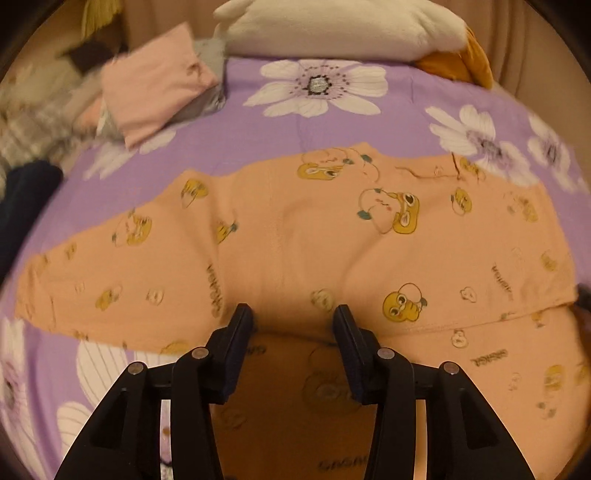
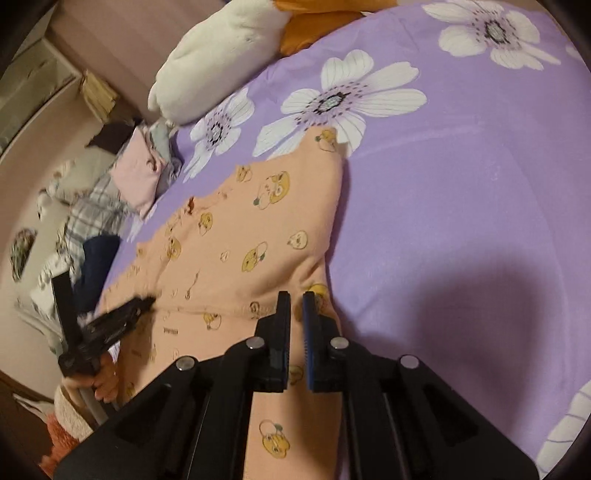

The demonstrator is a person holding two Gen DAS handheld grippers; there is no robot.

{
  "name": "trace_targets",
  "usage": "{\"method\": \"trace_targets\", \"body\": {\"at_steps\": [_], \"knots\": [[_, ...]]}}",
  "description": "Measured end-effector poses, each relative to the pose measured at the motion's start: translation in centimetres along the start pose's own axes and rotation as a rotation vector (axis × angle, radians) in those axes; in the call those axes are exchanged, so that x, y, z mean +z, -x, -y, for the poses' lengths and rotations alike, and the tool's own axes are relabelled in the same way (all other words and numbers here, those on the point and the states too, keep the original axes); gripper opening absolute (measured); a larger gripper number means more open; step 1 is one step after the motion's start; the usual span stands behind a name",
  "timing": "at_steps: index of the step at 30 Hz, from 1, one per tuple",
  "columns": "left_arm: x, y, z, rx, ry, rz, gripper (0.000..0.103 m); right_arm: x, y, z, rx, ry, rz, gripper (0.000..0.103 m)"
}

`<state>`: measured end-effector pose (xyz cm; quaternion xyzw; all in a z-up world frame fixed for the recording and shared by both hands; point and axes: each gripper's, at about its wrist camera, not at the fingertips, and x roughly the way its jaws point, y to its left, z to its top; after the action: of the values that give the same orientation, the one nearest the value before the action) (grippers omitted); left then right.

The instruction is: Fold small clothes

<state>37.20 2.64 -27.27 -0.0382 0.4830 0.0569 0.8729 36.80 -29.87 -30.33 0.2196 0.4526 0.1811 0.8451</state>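
A small peach garment [image 1: 314, 243] with yellow cartoon prints lies spread on the purple flowered bedsheet [image 1: 399, 114]. Its near part is folded up over the rest, with the fold edge running in front of my left gripper [image 1: 293, 314]. The left gripper is open, its jaws wide apart just above the near fold. In the right wrist view the same garment [image 2: 258, 236] lies ahead and to the left. My right gripper [image 2: 296, 299] has its jaws nearly together at the garment's right edge; whether cloth sits between them is unclear. The left gripper also shows in the right wrist view [image 2: 110, 325], held by a hand.
A folded pink cloth [image 1: 155, 81] lies on a grey one at the far left of the bed. A white and orange plush pillow [image 1: 332, 29] sits at the head of the bed. A pile of clothes [image 2: 88, 218], plaid and navy, lies beyond the bed's left edge.
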Motion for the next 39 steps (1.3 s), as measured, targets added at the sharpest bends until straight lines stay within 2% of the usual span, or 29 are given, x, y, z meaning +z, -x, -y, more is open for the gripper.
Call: {"method": "trace_targets", "body": {"at_steps": [3, 5, 8, 9, 11, 13, 15, 16, 17, 18, 19, 22, 23, 25, 28, 30, 32, 36, 39], "knots": [[-0.2, 0.5, -3.5, -0.125, 0.214, -0.041, 0.046, -0.3, -0.6, -0.4, -0.006, 0.018, -0.017, 0.004], [-1.1, 1.8, -5.5, -0.198, 0.319, -0.023, 0.046, -0.3, -0.8, -0.4, -0.025, 0.040, -0.028, 0.004], [-3.2, 4.8, -9.2, -0.223, 0.396, 0.070, 0.047, -0.3, -0.7, -0.1, -0.008, 0.041, -0.026, 0.004], [-4.4, 6.1, -11.1, -0.224, 0.435, 0.125, 0.047, -0.2, -0.7, 0.1, 0.006, 0.028, -0.024, 0.004], [-5.7, 7.5, -14.2, -0.243, 0.508, 0.194, 0.056, -0.3, -0.6, 0.6, 0.025, 0.008, -0.020, 0.004], [-6.9, 7.8, -17.4, -0.287, 0.577, 0.259, 0.058, -0.5, -0.5, 0.9, 0.046, -0.007, -0.013, 0.004], [-8.2, 6.8, -20.3, -0.333, 0.681, 0.298, 0.059, -0.8, -0.2, 1.3, 0.070, -0.050, -0.019, 0.004], [-8.8, 6.1, -21.5, -0.362, 0.727, 0.293, 0.059, -1.0, 0.1, 1.5, 0.076, -0.072, -0.023, 0.005], [-9.3, 4.7, -22.6, -0.404, 0.775, 0.248, 0.059, -1.4, 0.6, 1.6, 0.076, -0.100, -0.025, 0.006], [-9.3, 4.0, -23.1, -0.434, 0.787, 0.212, 0.059, -1.8, 1.2, 1.7, 0.073, -0.129, -0.014, 0.012], [-9.5, 3.6, -23.8, -0.483, 0.787, 0.210, 0.059, -2.3, 2.0, 1.8, 0.084, -0.152, 0.011, 0.021], [-9.8, 4.4, -24.4, -0.573, 0.807, 0.256, 0.062, -3.9, 3.9, 1.8, 0.098, -0.199, 0.071, 0.036], [-9.8, 4.2, -24.3, -0.576, 0.804, 0.248, 0.062, -4.7, 4.8, 1.8, 0.100, -0.224, 0.101, 0.038], [-9.6, 3.9, -23.9, -0.556, 0.779, 0.231, 0.062, -6.3, 6.7, 1.5, 0.075, -0.252, 0.169, 0.051], [-9.2, 4.2, -23.0, -0.517, 0.738, 0.232, 0.062, -9.2, 9.2, 2.3, 0.072, -0.316, 0.263, 0.052], [-9.3, 4.2, -23.0, -0.507, 0.729, 0.237, 0.062, -11.4, 10.0, 3.4, 0.127, -0.371, 0.320, 0.051], [-9.7, 4.3, -23.4, -0.510, 0.729, 0.242, 0.062, -12.6, 10.2, 3.4, 0.177, -0.352, 0.375, 0.051], [-9.9, 4.3, -23.5, -0.496, 0.713, 0.251, 0.062, -12.6, 10.1, 3.6, 0.196, -0.359, 0.366, 0.051], [-9.7, 4.4, -22.7, -0.441, 0.667, 0.249, 0.062, -12.6, 10.1, 3.2, 0.180, -0.344, 0.364, 0.051]]}}
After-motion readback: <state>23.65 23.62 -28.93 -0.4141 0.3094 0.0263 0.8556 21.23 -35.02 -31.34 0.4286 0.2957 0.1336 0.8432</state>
